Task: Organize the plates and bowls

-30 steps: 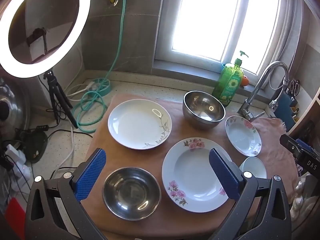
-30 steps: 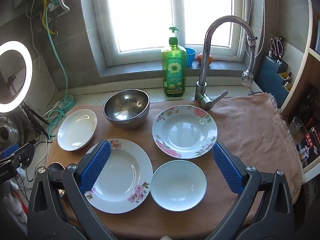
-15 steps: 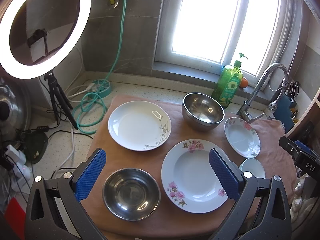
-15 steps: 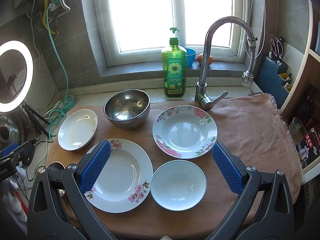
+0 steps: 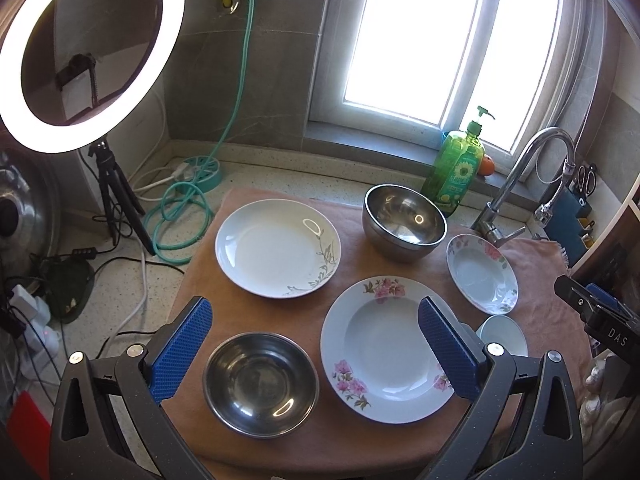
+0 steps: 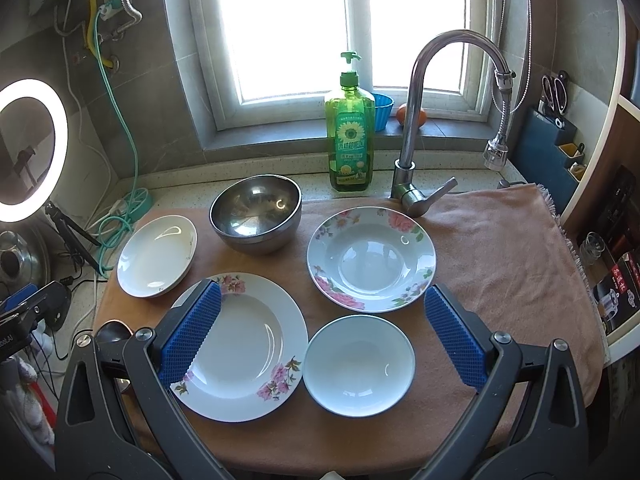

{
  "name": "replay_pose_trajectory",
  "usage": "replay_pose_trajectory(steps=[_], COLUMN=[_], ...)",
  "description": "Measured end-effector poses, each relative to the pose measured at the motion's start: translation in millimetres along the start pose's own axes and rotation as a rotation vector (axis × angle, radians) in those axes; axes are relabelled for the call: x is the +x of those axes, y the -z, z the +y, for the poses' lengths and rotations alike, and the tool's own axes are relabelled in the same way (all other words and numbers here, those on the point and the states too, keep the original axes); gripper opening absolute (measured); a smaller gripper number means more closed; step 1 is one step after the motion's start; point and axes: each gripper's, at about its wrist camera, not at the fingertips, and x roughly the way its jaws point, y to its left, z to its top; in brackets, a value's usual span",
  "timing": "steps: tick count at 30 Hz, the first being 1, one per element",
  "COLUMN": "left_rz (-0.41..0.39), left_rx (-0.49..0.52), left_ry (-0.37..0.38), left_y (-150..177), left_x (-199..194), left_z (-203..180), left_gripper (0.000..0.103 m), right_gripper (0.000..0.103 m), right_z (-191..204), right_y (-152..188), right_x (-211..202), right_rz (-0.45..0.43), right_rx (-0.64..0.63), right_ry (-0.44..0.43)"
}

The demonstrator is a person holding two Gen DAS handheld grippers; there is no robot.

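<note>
On a brown towel (image 6: 500, 248) lie a large pink-flowered plate (image 6: 240, 340) (image 5: 384, 348), a smaller flowered deep plate (image 6: 372, 258) (image 5: 482, 272), a white plate with a leaf print (image 5: 276, 252) (image 6: 156, 256), a plain white bowl (image 6: 358, 364) (image 5: 506, 332), a big steel bowl (image 6: 256, 214) (image 5: 404, 222) and a shallow steel bowl (image 5: 260, 384). My left gripper (image 5: 316, 344) is open and empty above the shallow steel bowl and large plate. My right gripper (image 6: 324, 332) is open and empty above the white bowl.
A green soap bottle (image 6: 350, 132) and a tap (image 6: 416, 128) stand at the back by the window sill. A ring light on a tripod (image 5: 88, 52) and a coiled green hose (image 5: 180, 216) are at the left. A shelf edge (image 6: 612, 216) is at the right.
The left view has pulled back a little, so the dishes sit slightly lower and smaller. The right view is almost unchanged. Both grippers stay open.
</note>
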Motion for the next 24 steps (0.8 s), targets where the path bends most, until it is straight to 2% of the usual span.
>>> replay_pose_trajectory(steps=[24], left_rz=[-0.001], left_rx=[-0.012], left_ry=[0.008], left_y=[1.9], left_x=[-2.0], left_z=[2.8], left_gripper=[0.102], right_gripper=[0.103], right_z=[2.0], right_y=[2.7], right_x=[1.7], right_rz=[0.007], right_rx=[-0.004], right_ry=[-0.003])
